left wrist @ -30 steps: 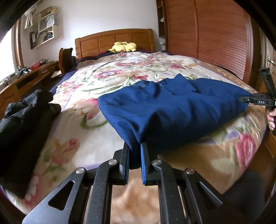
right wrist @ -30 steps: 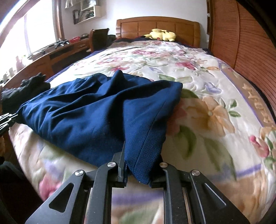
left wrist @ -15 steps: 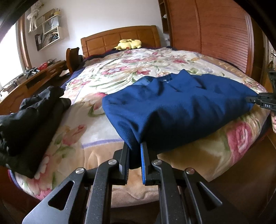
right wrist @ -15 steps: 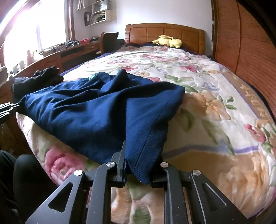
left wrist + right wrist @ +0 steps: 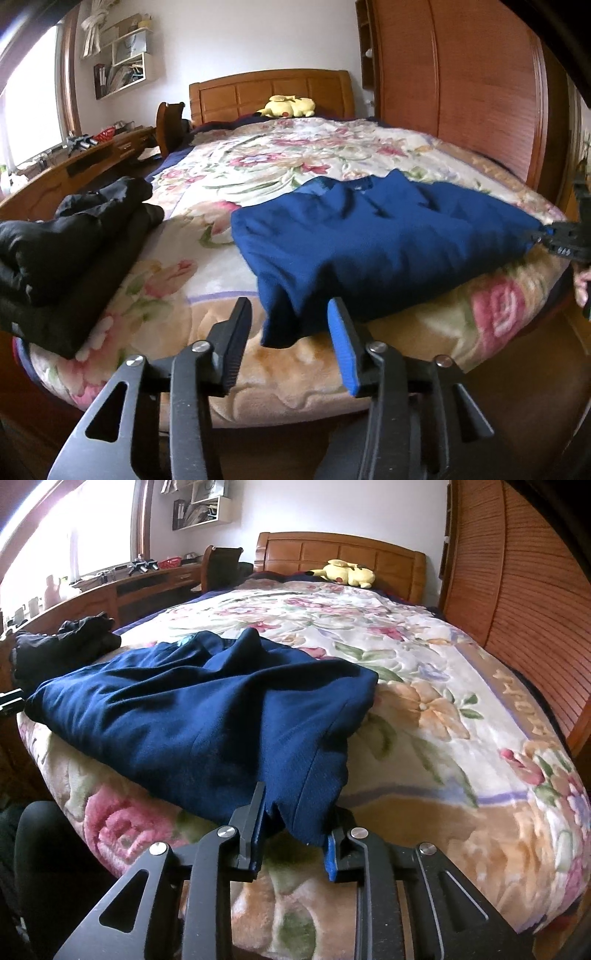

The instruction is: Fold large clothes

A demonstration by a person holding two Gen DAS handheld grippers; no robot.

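Now both hand-held grippers off shirt.

You face a bed under a floral blanket, wooden headboard behind. Slatted wardrobe on your right. On your left, a long desk under a bright window; shelf on the white wall.
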